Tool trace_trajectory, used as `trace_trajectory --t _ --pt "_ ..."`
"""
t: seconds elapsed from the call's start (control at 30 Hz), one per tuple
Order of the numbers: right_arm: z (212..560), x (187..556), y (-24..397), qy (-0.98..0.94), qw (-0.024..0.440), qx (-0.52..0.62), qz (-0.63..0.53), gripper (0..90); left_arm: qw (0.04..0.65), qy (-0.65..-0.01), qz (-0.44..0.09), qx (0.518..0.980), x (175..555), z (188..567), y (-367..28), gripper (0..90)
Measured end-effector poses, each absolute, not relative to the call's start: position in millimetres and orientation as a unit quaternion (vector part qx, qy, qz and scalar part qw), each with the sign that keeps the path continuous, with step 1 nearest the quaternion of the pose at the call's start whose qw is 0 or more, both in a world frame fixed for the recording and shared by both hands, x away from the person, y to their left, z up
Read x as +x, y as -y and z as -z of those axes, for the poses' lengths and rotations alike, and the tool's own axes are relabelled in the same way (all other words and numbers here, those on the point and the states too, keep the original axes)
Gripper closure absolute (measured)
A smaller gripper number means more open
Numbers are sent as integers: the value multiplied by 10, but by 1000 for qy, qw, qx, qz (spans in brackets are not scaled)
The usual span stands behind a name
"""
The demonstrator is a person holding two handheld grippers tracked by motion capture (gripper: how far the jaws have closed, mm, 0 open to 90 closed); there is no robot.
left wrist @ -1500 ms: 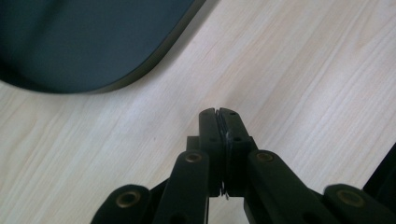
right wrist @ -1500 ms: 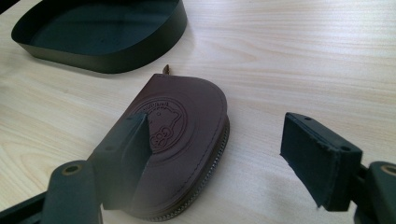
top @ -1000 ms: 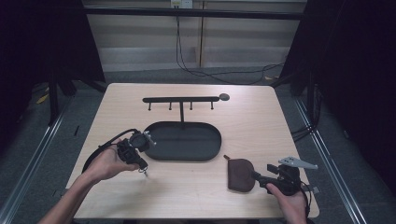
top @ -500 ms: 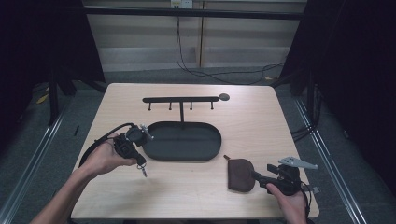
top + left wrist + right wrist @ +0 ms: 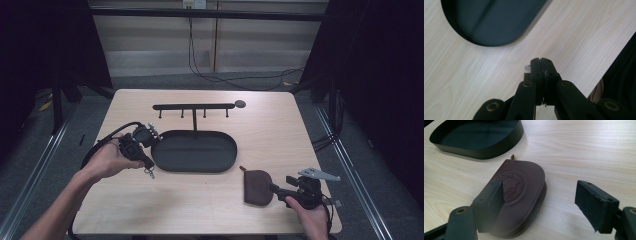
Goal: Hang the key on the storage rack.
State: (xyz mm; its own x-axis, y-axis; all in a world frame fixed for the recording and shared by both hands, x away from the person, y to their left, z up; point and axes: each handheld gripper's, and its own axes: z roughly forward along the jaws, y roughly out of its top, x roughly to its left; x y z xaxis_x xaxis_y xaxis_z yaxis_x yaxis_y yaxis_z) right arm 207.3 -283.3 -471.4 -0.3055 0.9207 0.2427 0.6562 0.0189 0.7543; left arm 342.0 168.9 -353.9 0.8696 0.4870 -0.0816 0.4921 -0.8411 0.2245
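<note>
A pale wooden table (image 5: 210, 210) is seen from above, with a black oval tray (image 5: 195, 151) taken as the landmark. Nearest the viewer, to the right of and in front of the tray, the right gripper (image 5: 278, 192) is held low with its jaws spread wide — nothing is clamped, and a brown leather coin pouch (image 5: 257, 187) lies flat on the wood just before it, one jaw edge overlapping the pouch in the right gripper view (image 5: 520, 195). At the tray's left end, the left gripper (image 5: 148, 169) is held above the table, its jaws clenched on a small metal piece (image 5: 527, 67) — too little is visible to identify it. Behind the tray stands a black hook rack (image 5: 194, 106).
</note>
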Motion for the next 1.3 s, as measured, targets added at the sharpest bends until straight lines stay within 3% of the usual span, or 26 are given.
trace_trajectory --t 0.87,1.3 --pt "4718 2087 2842 -691 158 572 -413 217 110 -280 0 954 3826 3191 -1768 895" --pt "4716 2081 2836 -695 158 567 -413 217 104 -271 -22 957 3917 2954 -1581 895"
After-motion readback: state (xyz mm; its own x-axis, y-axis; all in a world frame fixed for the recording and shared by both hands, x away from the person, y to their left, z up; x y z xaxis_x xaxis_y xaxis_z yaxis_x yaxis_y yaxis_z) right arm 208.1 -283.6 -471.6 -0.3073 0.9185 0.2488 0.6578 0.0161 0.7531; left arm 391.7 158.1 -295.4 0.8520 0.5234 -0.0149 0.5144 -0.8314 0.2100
